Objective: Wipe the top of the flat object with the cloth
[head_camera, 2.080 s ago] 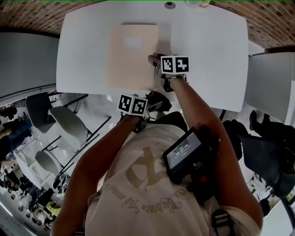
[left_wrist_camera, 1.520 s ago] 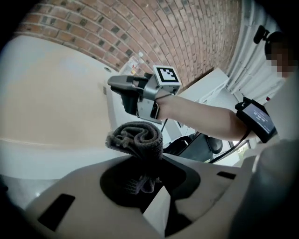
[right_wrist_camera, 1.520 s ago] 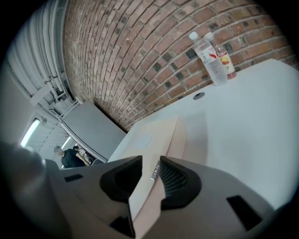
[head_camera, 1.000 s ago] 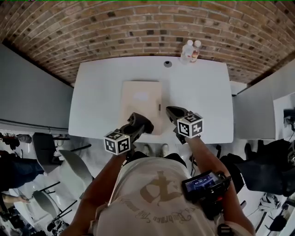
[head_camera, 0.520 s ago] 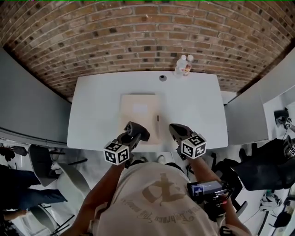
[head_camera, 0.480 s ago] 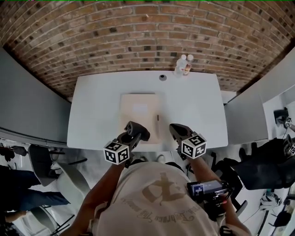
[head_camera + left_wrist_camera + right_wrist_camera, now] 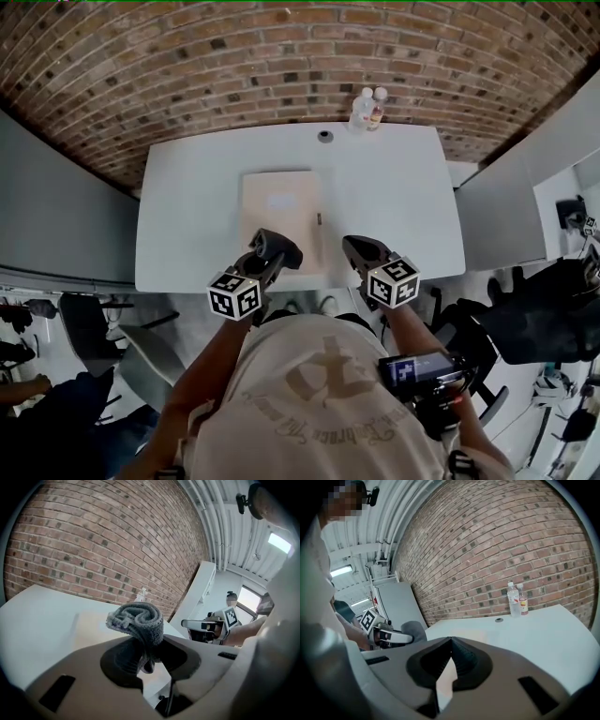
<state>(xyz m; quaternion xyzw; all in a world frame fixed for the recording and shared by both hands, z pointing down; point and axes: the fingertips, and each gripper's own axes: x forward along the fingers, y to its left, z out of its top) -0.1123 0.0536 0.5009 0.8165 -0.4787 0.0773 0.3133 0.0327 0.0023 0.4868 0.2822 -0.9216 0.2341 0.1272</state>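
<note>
The flat object lies on the worktop left of the middle. Its near end reaches close to the near edge, and bare white worktop runs wide on its left, on its right and beyond its far end.

The left gripper hangs over the flat object's near end, jaws clenched on a rolled grey cloth. The right gripper is near the same edge, just right of the flat object, jaws pressed together with nothing in them.

Counted: one flat object, one cloth and two grippers. Two bottles touch side by side at the far edge, with one small round disc near them. One small dark sliver lies just beside the flat object's right edge.
</note>
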